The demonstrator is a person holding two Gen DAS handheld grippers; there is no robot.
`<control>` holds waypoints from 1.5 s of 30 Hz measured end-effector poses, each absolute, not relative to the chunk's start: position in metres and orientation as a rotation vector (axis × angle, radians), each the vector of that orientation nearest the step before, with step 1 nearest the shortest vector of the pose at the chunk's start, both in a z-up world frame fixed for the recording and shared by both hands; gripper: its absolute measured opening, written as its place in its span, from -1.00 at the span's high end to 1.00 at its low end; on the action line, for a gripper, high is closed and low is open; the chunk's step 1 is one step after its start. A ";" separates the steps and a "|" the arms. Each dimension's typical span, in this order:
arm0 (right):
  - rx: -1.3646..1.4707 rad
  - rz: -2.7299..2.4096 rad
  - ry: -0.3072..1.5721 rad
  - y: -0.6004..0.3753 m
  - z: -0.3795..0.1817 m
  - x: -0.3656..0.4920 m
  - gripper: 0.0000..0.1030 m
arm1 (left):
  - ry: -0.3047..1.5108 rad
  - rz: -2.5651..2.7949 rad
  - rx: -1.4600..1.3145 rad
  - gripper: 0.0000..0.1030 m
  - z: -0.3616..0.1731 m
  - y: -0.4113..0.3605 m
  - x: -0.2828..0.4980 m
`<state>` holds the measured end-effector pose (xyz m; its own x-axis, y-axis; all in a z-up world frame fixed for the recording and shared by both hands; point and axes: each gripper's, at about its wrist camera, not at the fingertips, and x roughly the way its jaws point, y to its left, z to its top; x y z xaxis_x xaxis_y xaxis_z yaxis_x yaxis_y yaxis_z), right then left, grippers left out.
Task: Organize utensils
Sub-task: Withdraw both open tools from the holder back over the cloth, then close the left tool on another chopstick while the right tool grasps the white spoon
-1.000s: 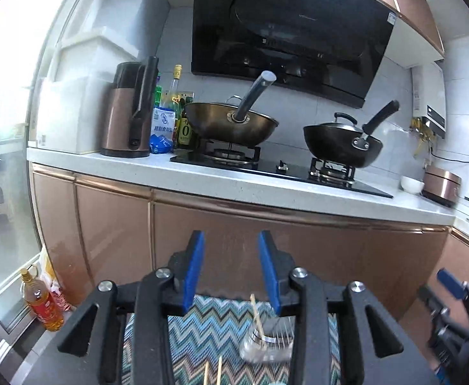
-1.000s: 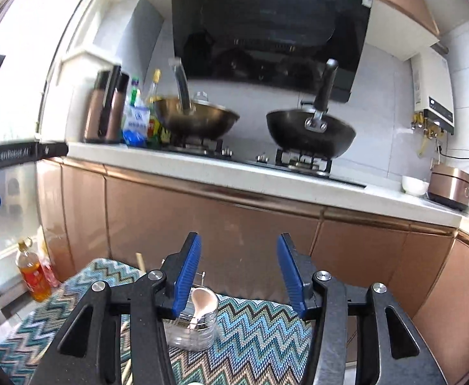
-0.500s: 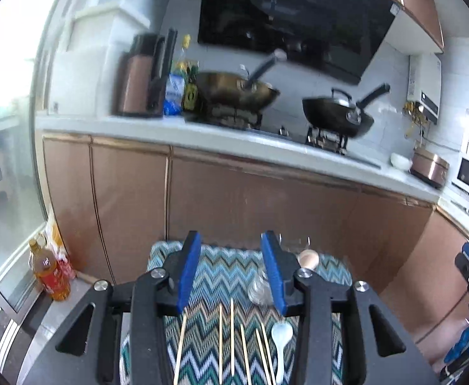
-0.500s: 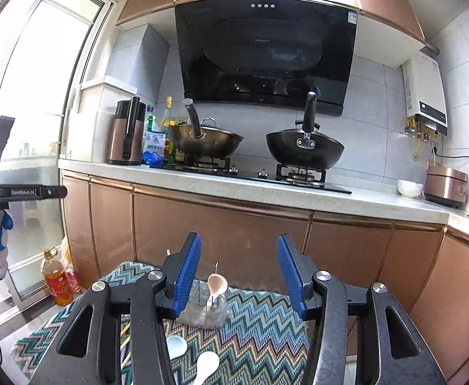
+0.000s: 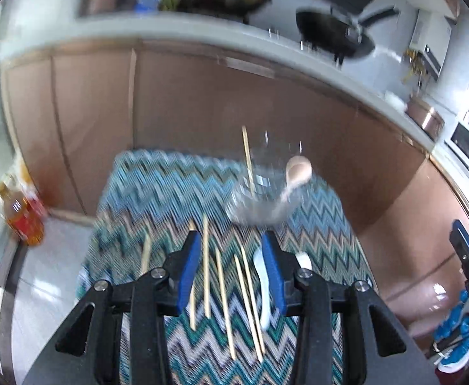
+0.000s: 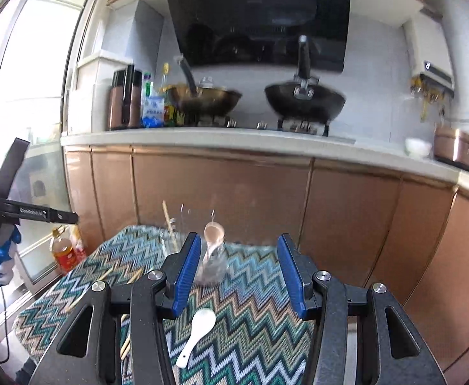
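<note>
A clear glass jar [image 5: 260, 192] stands at the far side of a zigzag-patterned cloth [image 5: 170, 192] and holds one chopstick [image 5: 247, 157] and a wooden spoon [image 5: 297, 170]. Several loose chopsticks [image 5: 223, 292] lie on the cloth below my left gripper [image 5: 231, 269], which is open and empty above them. A white ceramic spoon [image 5: 261, 285] lies by its right finger. In the right wrist view the jar [image 6: 210, 263] stands ahead, and a white spoon [image 6: 197, 329] lies under my open, empty right gripper [image 6: 239, 272].
Copper cabinet fronts [image 6: 266, 199] and a white counter [image 6: 234, 134] with two woks rise behind the table. An oil bottle [image 5: 22, 221] stands on the floor at left. The left gripper's body [image 6: 0, 221] shows at the left of the right wrist view.
My left gripper has tilted down and moved over the loose chopsticks. My right gripper has dipped slightly toward the cloth. Both stayed open.
</note>
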<state>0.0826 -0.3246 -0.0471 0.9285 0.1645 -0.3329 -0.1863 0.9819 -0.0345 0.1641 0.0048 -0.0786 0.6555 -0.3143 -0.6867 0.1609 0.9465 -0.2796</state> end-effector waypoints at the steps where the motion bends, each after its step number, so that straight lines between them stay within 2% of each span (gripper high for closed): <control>1: -0.059 0.197 0.355 -0.326 -0.054 0.086 0.04 | 0.842 -0.278 -0.203 0.27 -0.086 0.001 0.168; 11: -0.003 0.312 0.587 -0.333 -0.127 0.129 0.12 | 1.076 -0.324 -0.211 0.29 -0.159 -0.033 0.204; 21: 0.038 0.396 0.749 -0.325 -0.178 0.171 0.12 | 1.318 -0.318 -0.231 0.51 -0.221 -0.058 0.256; 25: 0.059 0.434 0.798 -0.324 -0.191 0.186 0.13 | 1.355 -0.307 -0.233 0.62 -0.233 -0.064 0.268; 38: 0.074 0.515 0.888 -0.316 -0.211 0.214 0.17 | 1.431 -0.260 -0.215 0.77 -0.262 -0.082 0.298; 45: 0.109 0.573 0.972 -0.313 -0.228 0.245 0.34 | 1.451 -0.256 -0.226 0.83 -0.272 -0.090 0.309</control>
<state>0.2446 -0.3126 -0.2279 0.4290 0.5051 -0.7489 -0.4102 0.8476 0.3366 0.3091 -0.0895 -0.2723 0.1011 -0.3070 -0.9463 0.0349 0.9517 -0.3050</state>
